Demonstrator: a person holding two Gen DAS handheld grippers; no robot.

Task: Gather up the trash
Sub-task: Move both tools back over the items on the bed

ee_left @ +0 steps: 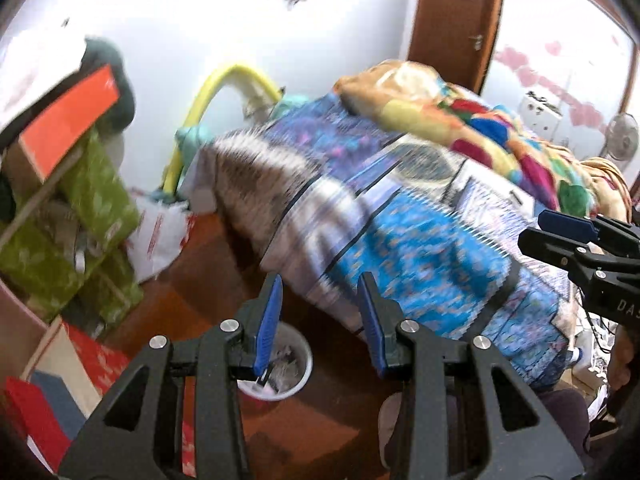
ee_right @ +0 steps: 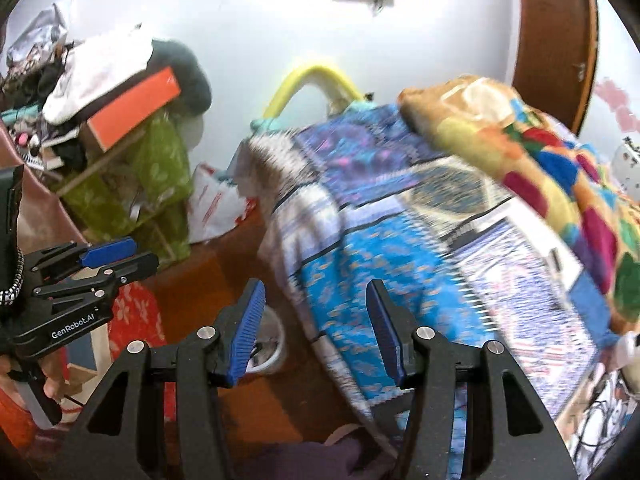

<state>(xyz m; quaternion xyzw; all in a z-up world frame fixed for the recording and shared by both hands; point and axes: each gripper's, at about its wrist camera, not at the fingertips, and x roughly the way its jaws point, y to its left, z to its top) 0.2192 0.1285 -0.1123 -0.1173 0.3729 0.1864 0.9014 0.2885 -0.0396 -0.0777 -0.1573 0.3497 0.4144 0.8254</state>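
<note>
Bed (ee_left: 420,240): a big bed with a blue patterned sheet fills the middle of both views, running up toward 1 o'clock. It looks blurry.
Blanket (ee_left: 460,120): a bright blanket of many colors is heaped on the bed at 2 o'clock.
Door (ee_left: 452,20): a brown wooden door stands at 1 o'clock, behind the bed.
Green pile (ee_left: 92,208): green cloth is stacked at 9 o'clock, with an orange box (ee_left: 68,120) on top.
White bag (ee_left: 160,236): a plastic bag with red print lies on the floor, between the green pile and the bed.
Left gripper (ee_left: 320,320): its blue jaws are wide apart and hold nothing. It hangs over the floor by the bed edge.
Right gripper (ee_right: 316,328): its jaws are wide apart too, with nothing in them, over the bed edge.
Trash bin (ee_left: 298,376): a small white bin sits on the brown floor at 6 o'clock, just beside the bed, under the left gripper. Scraps of trash lie inside it.
</note>
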